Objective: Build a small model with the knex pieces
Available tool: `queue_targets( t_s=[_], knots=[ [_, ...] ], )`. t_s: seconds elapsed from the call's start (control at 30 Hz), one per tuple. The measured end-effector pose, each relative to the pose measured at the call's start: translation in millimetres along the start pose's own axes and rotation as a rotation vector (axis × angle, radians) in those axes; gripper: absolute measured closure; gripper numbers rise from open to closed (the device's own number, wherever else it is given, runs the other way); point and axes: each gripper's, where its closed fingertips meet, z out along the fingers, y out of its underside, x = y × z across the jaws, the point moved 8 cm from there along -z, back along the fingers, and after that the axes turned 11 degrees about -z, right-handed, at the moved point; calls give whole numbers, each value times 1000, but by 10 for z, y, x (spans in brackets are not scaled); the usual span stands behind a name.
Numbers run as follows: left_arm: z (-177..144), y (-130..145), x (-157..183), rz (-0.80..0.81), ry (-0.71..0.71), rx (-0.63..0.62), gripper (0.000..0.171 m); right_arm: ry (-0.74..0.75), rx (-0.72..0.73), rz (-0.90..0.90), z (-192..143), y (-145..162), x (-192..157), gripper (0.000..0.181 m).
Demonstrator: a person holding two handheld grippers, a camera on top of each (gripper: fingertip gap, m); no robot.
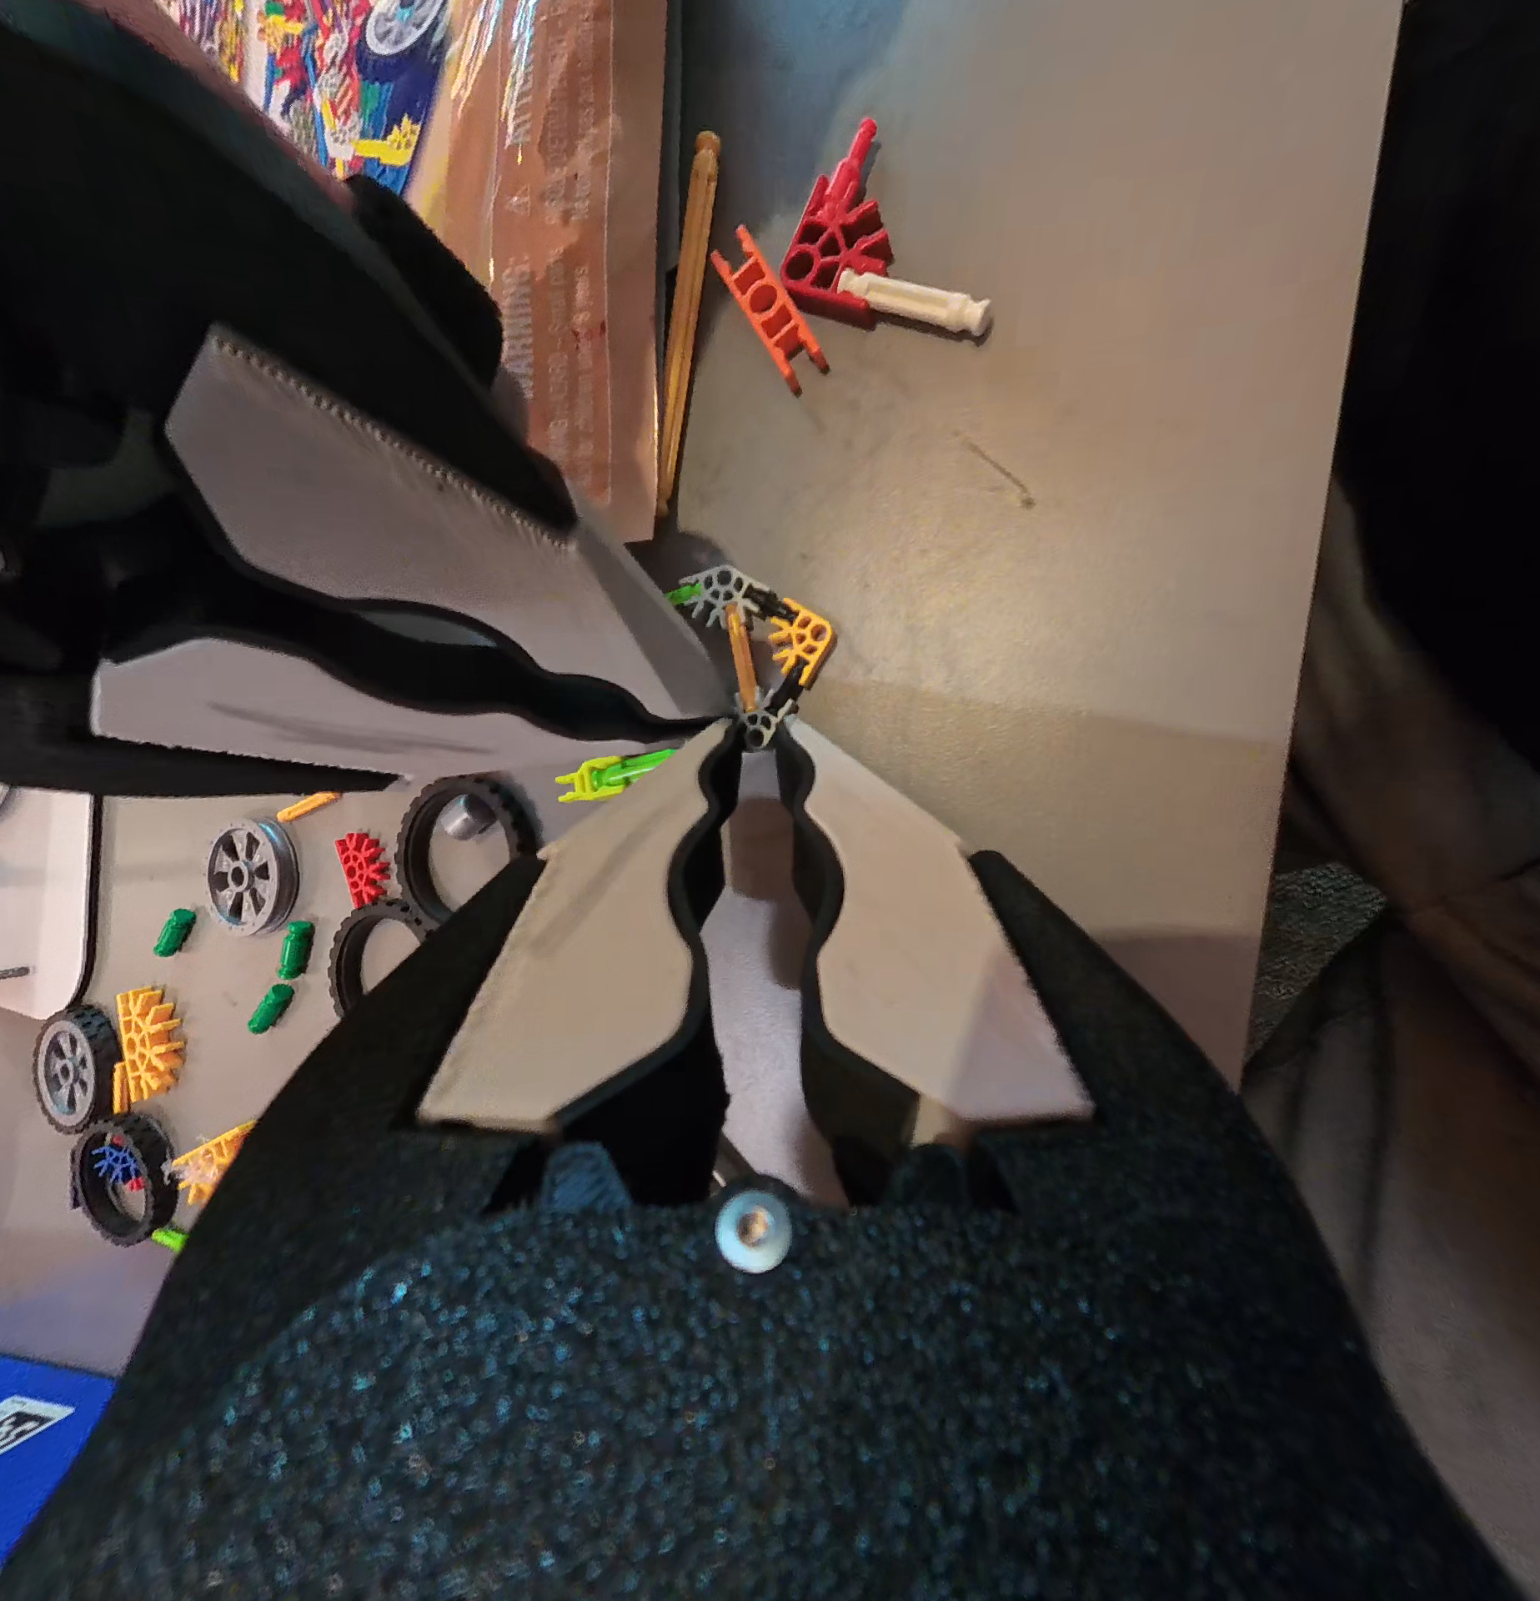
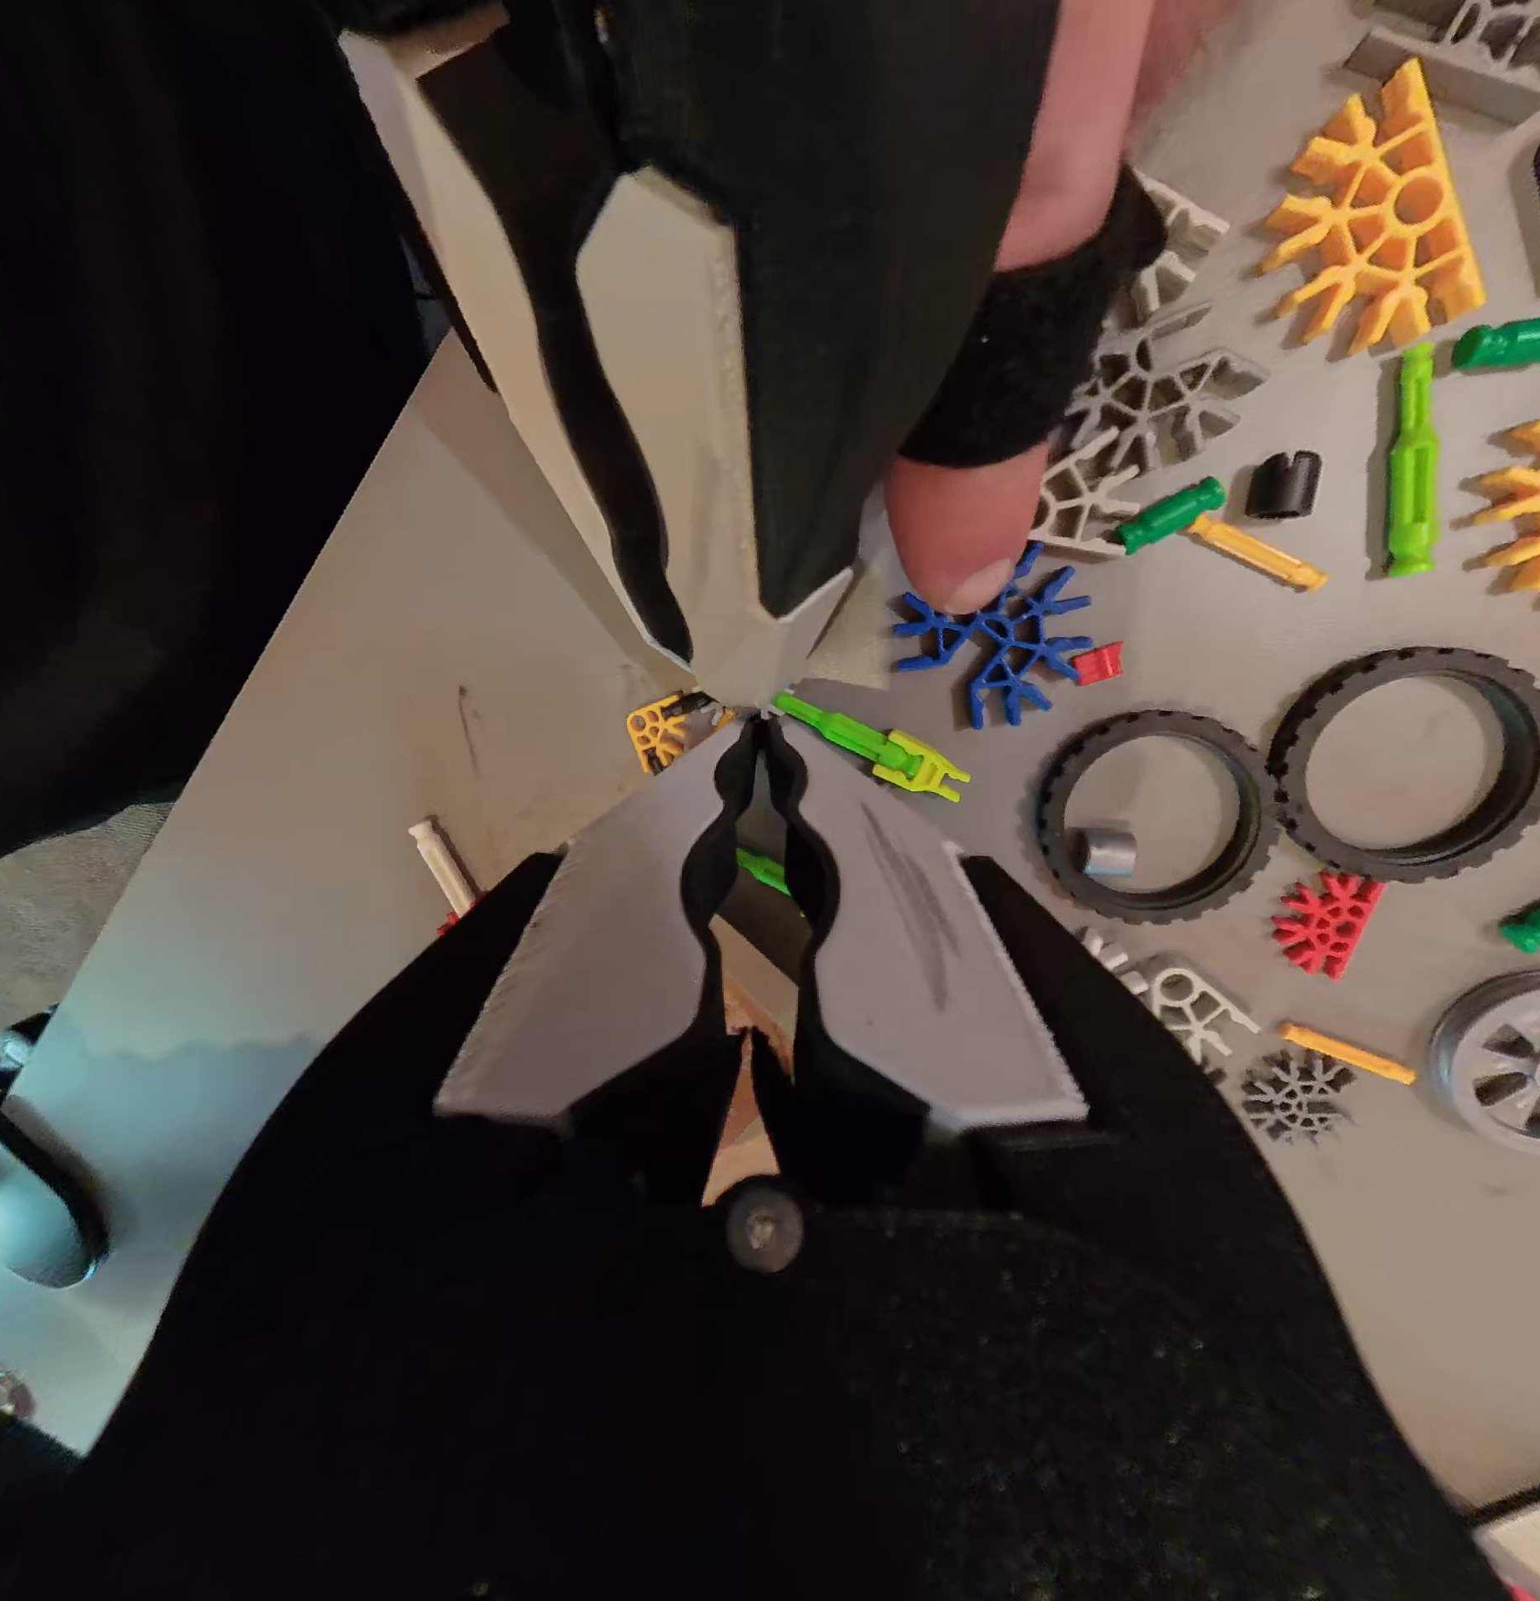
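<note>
Left wrist view: left gripper [image 1: 756,732] pinches the grey connector [image 1: 762,726] of a small rod-and-connector frame [image 1: 770,645] ahead; right gripper [image 2: 759,736], tips together, clamps its opposite end; loose tyres [image 2: 1156,814] right on bench [image 2: 1398,1230].

Pale grey tabletop [image 1: 1052,606] scuffed and marked, warm light falling across its middle, cooler bluish glow at one corner [image 2: 73,1152], straight table edge dropping off to dark grey upholstery [image 1: 1398,1083], deep shadow beyond, blue patch [image 1: 30,1421] at the lower corner
</note>
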Motion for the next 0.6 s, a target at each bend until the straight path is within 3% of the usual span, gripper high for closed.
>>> queue_targets(
  t_s=[0.27, 0.43, 0.6],
  knots=[
    [1, -2, 6, -3, -6, -1, 165, -57, 11, 13, 5, 13, 41, 180],
    [4, -8, 14, 7, -15, -7, 166, -49, -114, -68, 7, -82, 35, 181],
    [6, -15, 22, 27, -23, -16, 166, -27, -131, -65, 9, -98, 7, 181]
  ],
)
